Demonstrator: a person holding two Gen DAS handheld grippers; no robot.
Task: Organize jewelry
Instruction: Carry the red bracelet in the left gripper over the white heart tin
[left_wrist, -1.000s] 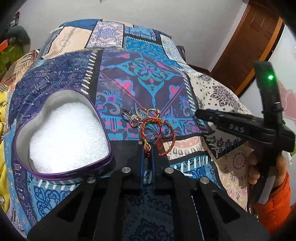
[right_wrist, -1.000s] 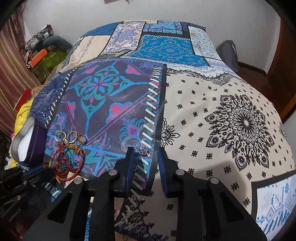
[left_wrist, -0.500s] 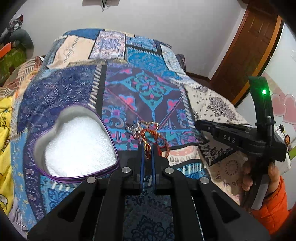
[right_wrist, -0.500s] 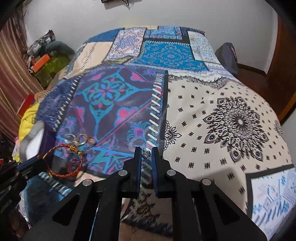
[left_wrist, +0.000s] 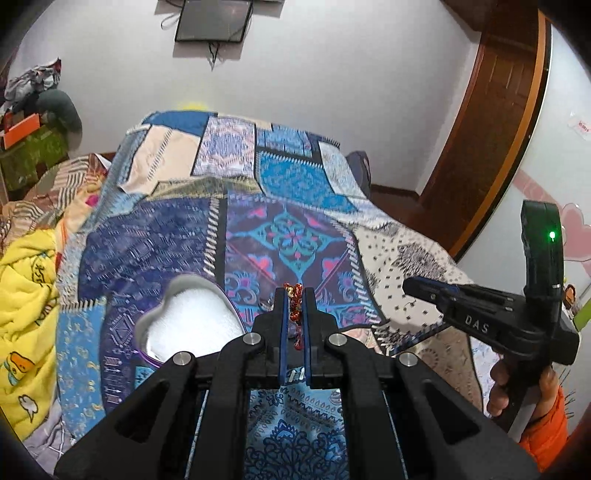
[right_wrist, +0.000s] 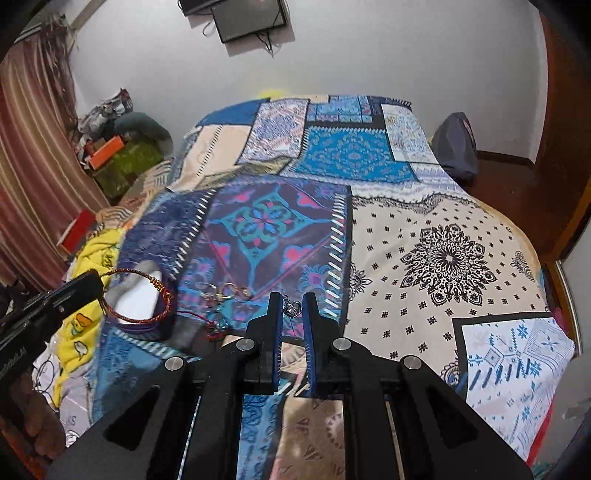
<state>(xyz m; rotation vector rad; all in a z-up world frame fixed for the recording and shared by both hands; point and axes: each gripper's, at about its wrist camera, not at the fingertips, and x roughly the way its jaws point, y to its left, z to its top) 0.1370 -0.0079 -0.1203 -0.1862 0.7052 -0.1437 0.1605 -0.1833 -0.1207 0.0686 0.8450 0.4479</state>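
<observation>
- Gripping a red-and-gold braided bracelet (left_wrist: 295, 306), the left gripper (left_wrist: 294, 291) had its blue-lined fingers (left_wrist: 281, 325) pressed in on the cord, which stood up between them; from the right wrist view the bracelet's loop (right_wrist: 138, 295) hung in the air off the gripper tip (right_wrist: 94, 282), above the box.
- Sitting just left of the left gripper on the patchwork bedspread (left_wrist: 288, 236) was the heart-shaped tin box (left_wrist: 188, 325), purple-rimmed and lined with white foam, with nothing lying in it.
- Held low over the bedspread, the right gripper (right_wrist: 293, 306) had its fingers (right_wrist: 275, 332) parted only narrowly, with a small silver pendant (right_wrist: 293, 307) between the tips; whether the pads pinched it or merely framed it could not be told.
- Lying on the cloth between box and right gripper was a small cluster of rings (right_wrist: 227, 290), and nearer in, a blue bead trinket on a red cord (right_wrist: 216, 326).
- Seen from the left wrist camera, the right gripper (left_wrist: 410, 286) pointed in from the side, held by a hand (left_wrist: 517, 384) in an orange sleeve.
- A yellow blanket (left_wrist: 26, 302) was bunched at the bed's left edge; a dark screen (left_wrist: 212, 18) hung on the white wall.
</observation>
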